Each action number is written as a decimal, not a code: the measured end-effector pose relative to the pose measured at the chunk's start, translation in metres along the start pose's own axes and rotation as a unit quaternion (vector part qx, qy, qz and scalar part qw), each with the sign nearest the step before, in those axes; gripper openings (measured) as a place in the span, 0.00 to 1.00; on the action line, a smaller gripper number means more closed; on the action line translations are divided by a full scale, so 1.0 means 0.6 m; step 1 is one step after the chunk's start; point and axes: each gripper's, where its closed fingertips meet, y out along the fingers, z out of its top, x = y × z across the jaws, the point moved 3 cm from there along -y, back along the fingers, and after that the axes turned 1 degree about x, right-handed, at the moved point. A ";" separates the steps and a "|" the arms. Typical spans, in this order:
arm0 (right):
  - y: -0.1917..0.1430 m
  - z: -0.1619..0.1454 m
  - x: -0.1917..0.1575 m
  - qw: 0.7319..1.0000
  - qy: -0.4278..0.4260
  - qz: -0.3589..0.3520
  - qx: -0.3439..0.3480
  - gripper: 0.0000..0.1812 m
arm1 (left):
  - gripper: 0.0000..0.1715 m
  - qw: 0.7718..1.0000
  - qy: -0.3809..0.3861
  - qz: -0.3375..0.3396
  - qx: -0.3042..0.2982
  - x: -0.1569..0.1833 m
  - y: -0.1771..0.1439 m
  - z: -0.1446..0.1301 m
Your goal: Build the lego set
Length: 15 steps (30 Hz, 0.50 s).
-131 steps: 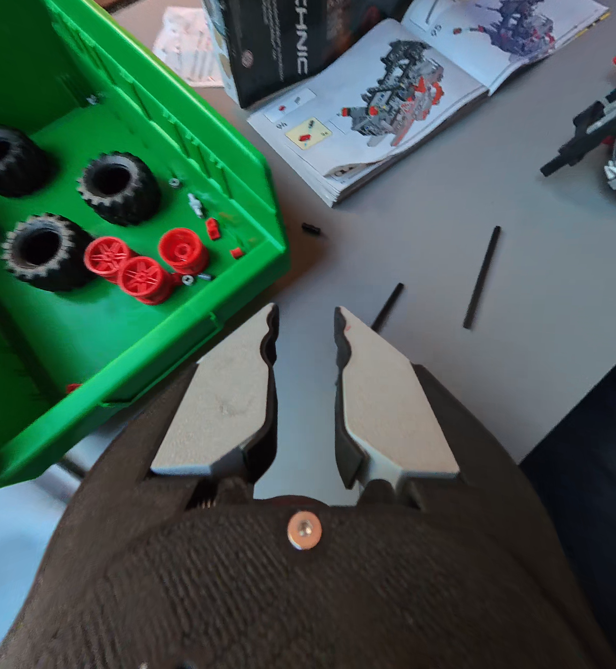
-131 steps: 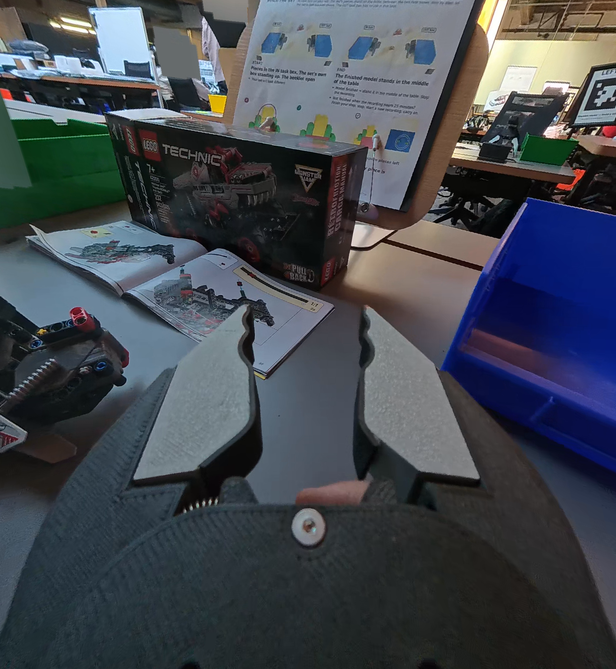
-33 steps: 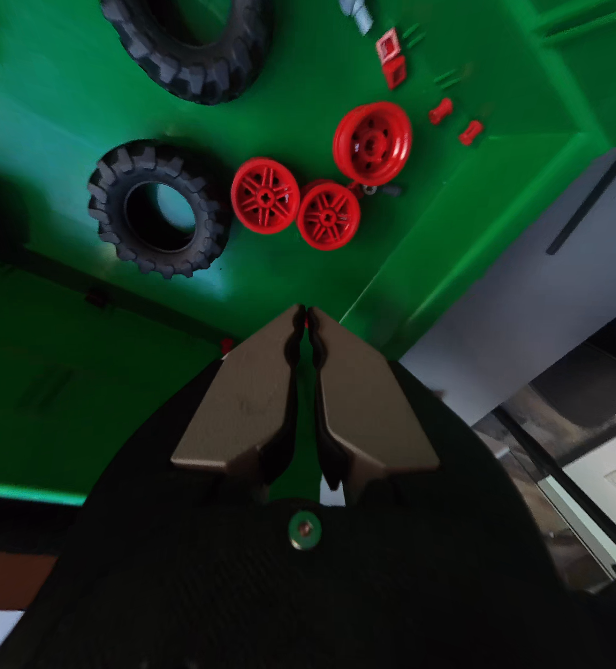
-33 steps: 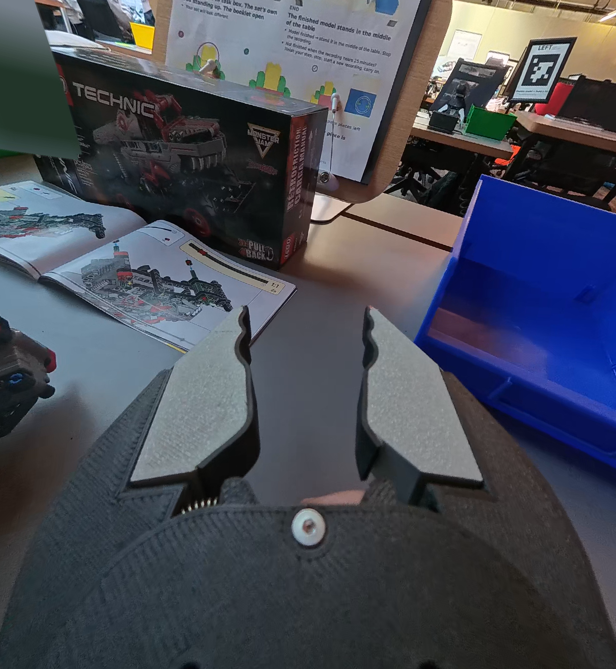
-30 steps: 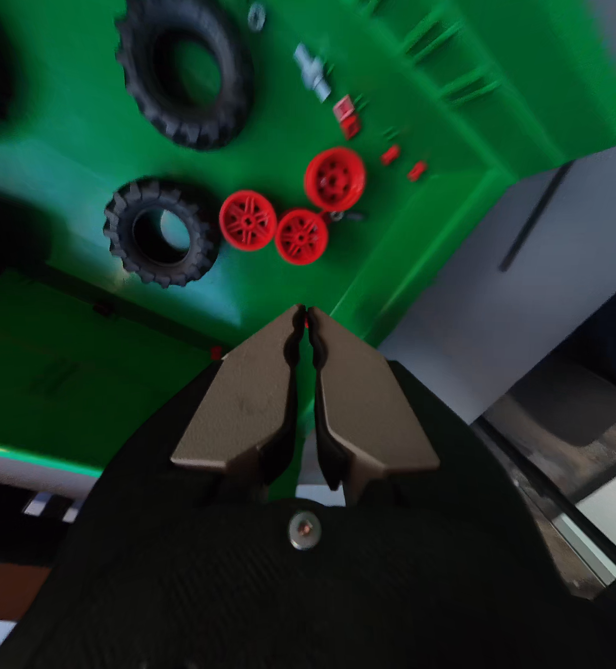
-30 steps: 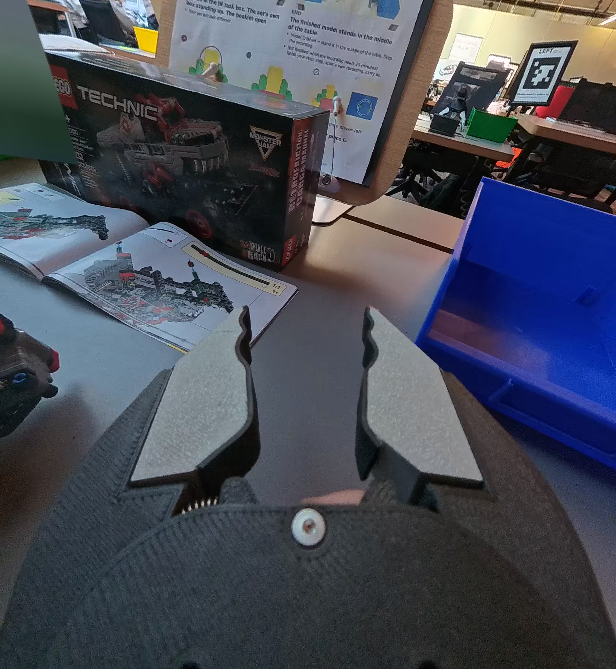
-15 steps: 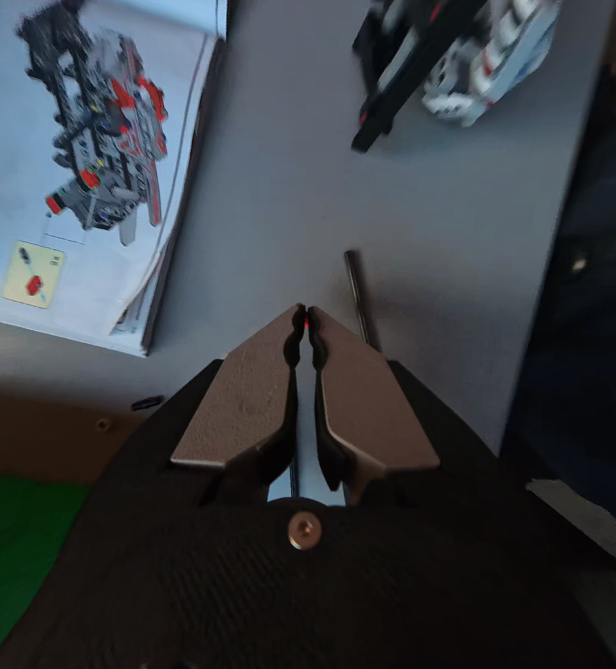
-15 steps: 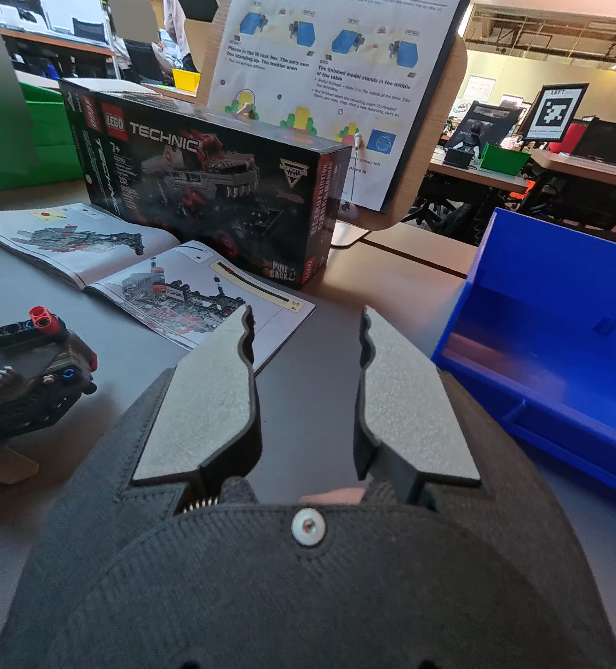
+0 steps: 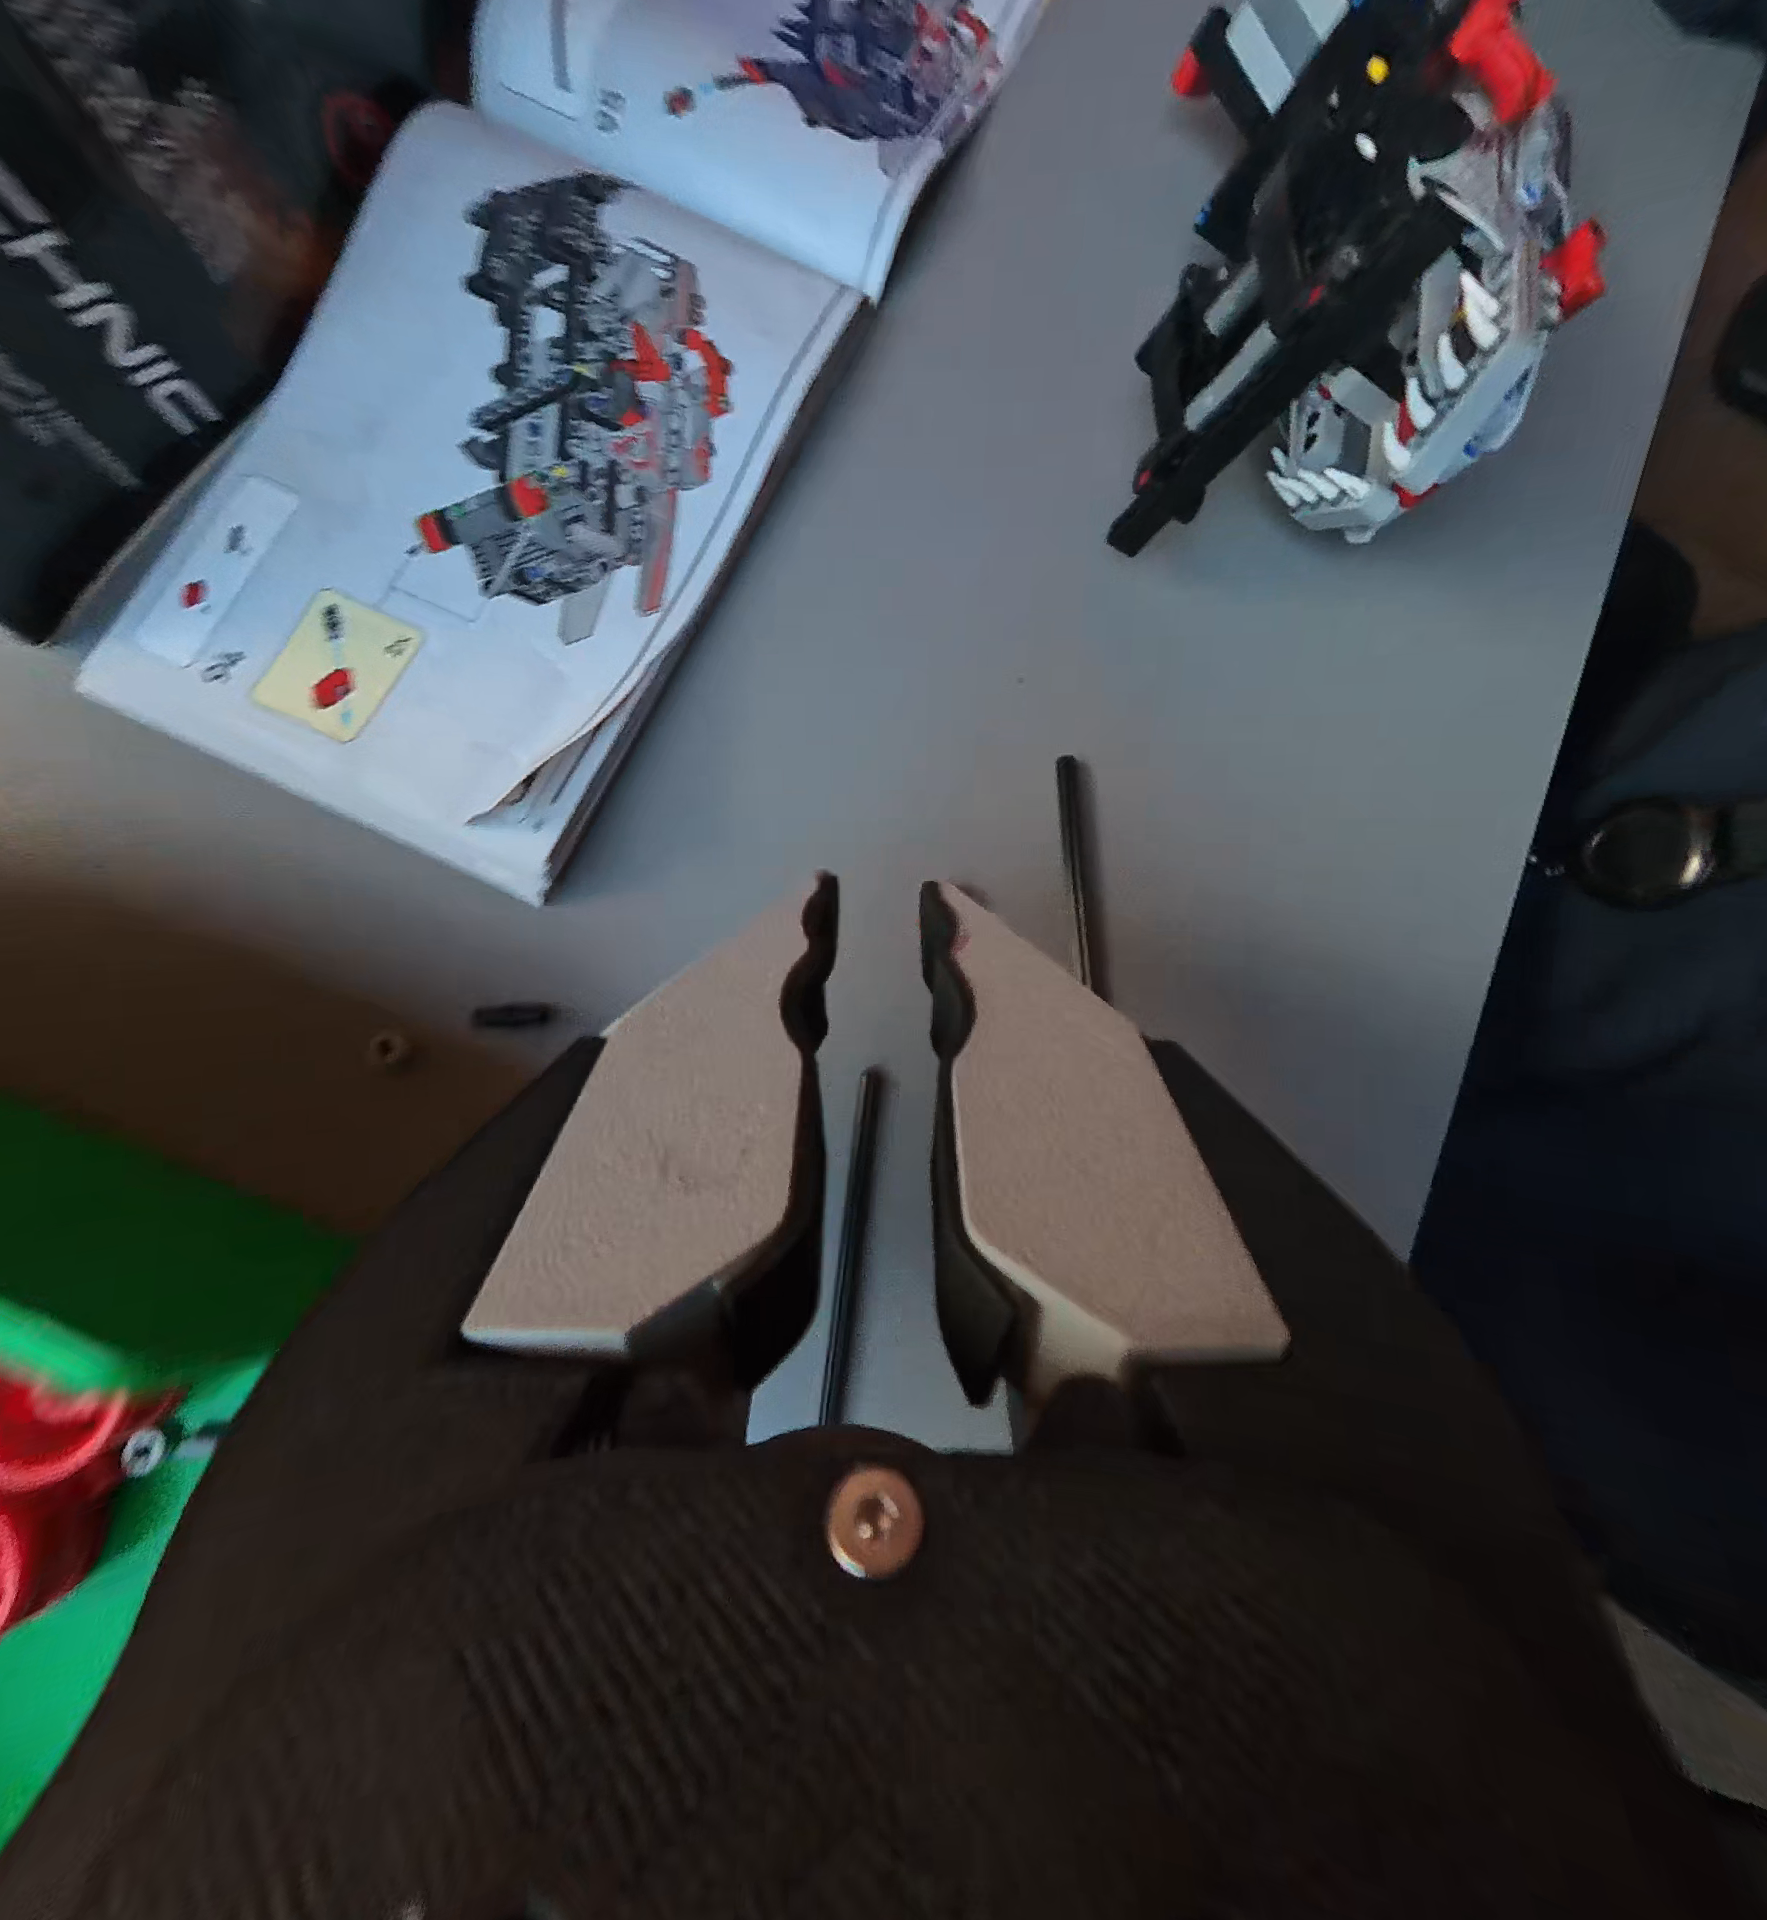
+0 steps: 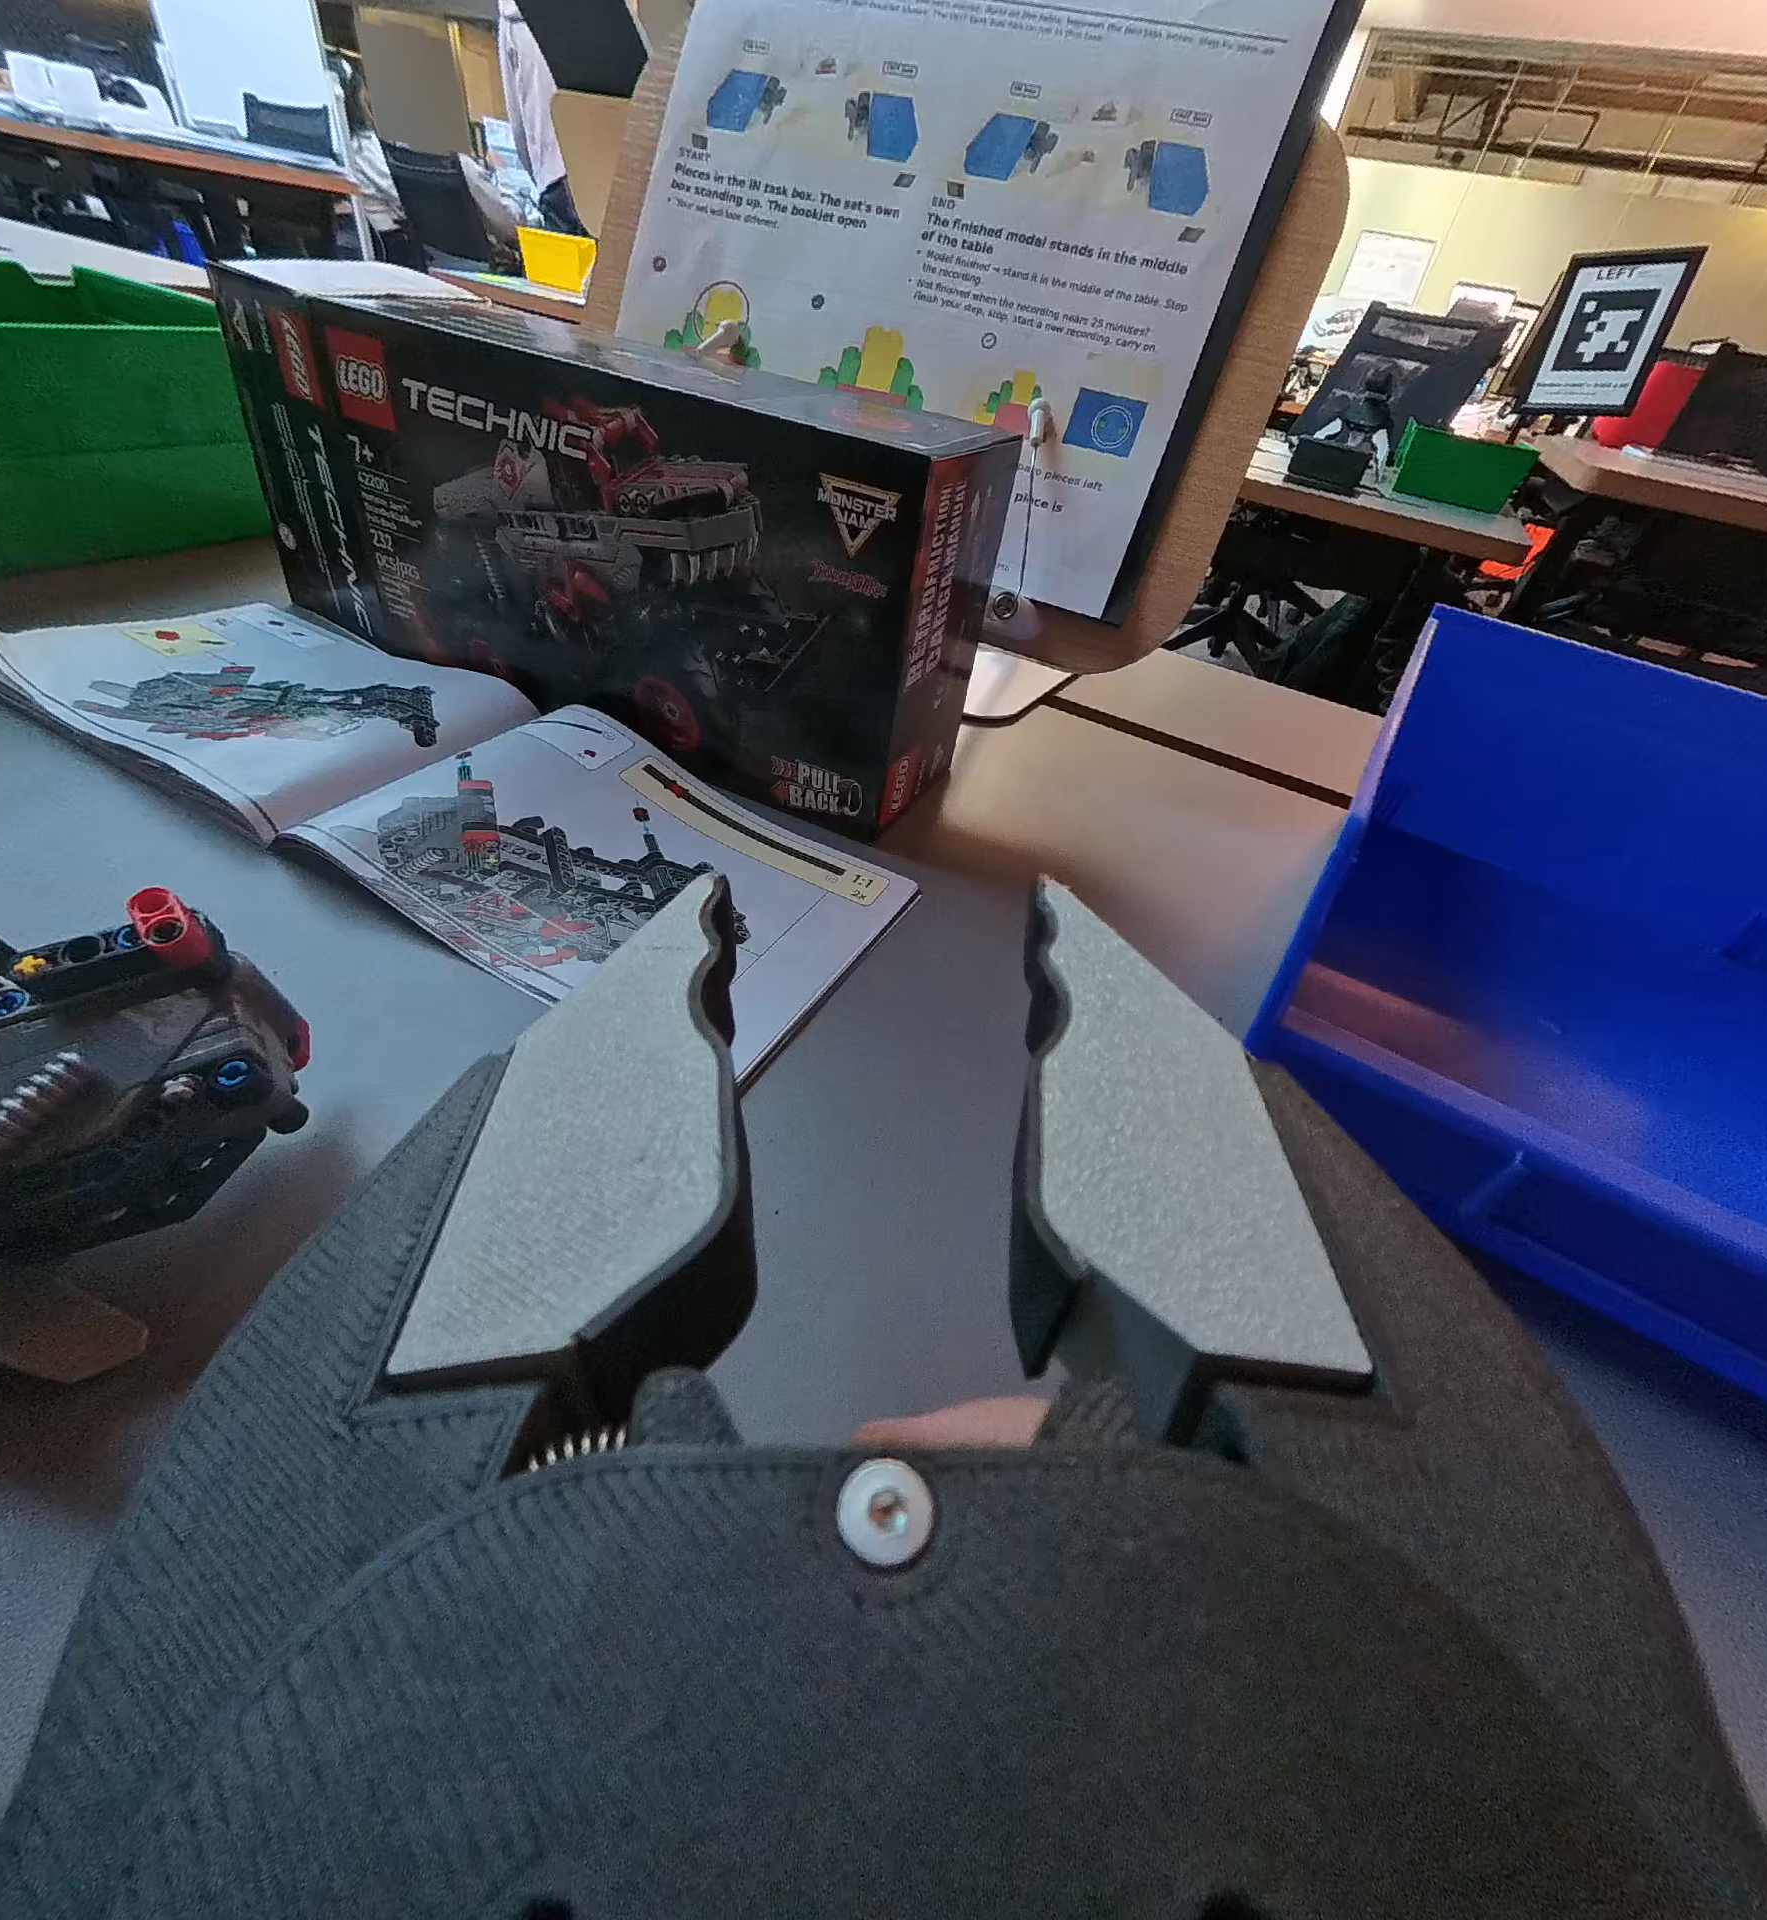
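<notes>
Both my grippers hang parted over the table.

My left gripper (image 9: 874, 904) straddles an axle (image 9: 851, 1236); misaligned closing could roll it. Model (image 9: 1367, 260) sits well apart; right gripper (image 10: 877, 935) holds nothing.

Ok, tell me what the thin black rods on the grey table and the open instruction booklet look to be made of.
The thin black rods look like rigid moulded plastic with a dull sheen: straight and uniformly dark. The open instruction booklet looks like printed paper, slightly glossy: its stacked page edges curl up off the grey table.
</notes>
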 end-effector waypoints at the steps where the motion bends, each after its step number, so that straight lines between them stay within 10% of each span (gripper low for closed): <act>1: 0.000 -0.001 0.000 1.000 0.000 0.000 -0.001 0.29 | 0.08 1.000 -0.009 0.008 0.010 -0.006 -0.015 0.000; 7: 0.003 -0.005 0.001 1.000 -0.006 -0.008 -0.013 0.28 | 0.07 0.991 -0.039 0.097 0.089 -0.065 -0.184 0.017; 10: 0.007 -0.010 0.004 1.000 -0.010 -0.016 -0.024 0.28 | 0.06 0.987 -0.061 0.146 0.006 -0.150 -0.236 -0.036; 15: 0.013 -0.019 0.013 0.998 -0.016 -0.040 -0.048 0.29 | 0.06 0.985 -0.083 0.055 -0.138 -0.210 -0.179 -0.104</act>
